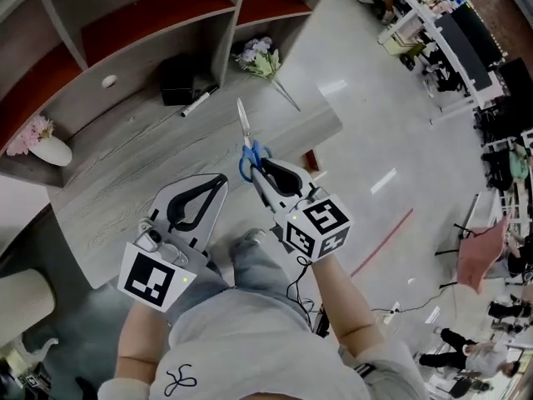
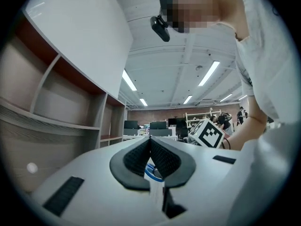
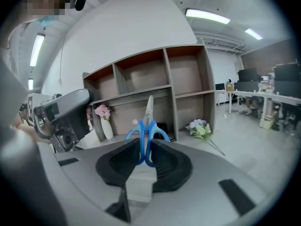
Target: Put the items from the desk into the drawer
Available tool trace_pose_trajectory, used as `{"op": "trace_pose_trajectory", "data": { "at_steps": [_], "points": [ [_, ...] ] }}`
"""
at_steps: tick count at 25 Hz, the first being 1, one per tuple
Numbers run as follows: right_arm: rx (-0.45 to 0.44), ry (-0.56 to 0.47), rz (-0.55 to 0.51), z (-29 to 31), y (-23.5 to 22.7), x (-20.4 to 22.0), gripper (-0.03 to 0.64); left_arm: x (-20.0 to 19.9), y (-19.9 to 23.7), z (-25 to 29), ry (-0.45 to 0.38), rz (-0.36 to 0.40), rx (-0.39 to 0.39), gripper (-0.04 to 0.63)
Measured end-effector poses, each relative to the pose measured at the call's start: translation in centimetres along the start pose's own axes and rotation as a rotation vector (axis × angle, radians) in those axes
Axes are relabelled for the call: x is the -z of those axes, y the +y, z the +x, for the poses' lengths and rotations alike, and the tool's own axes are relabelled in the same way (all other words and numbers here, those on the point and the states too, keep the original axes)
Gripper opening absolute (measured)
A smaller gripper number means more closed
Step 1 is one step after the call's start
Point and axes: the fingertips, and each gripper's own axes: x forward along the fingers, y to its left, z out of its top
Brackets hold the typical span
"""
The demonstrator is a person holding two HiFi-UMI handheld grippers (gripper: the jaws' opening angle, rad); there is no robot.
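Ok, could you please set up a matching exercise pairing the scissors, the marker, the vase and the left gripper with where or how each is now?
Things:
1. scissors
2. marker
3. vase
4. left gripper

Places or states:
A. jaws together, nothing held
B. lying on the desk beside the black box
C. clamped in the right gripper
D. holding pink flowers

Pairs: 1-C, 2-B, 3-D, 4-A.

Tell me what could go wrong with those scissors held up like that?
The right gripper pinches the scissors with its jaws only at the blue handle loops, so they might swivel or slip out onto the desk. The closed blades stick out bare past the jaws, with the left gripper close beside, so a careless swing could jab something.
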Motion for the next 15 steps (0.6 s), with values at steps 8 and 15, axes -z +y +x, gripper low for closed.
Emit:
{"op": "trace_pose_trajectory", "data": {
  "at_steps": [8,15],
  "points": [
    [0.136,0.0,0.083,-5.6,-7.8,2.1,0.083,0.6,-4.6,7.1,0.014,-0.022,0.123,0.009],
    [0.212,0.011,0.138,-8.1,-13.2,4.7,0.083,1.6,-7.4,11.8,0.007,-0.028,0.19,0.009]
  ]
}}
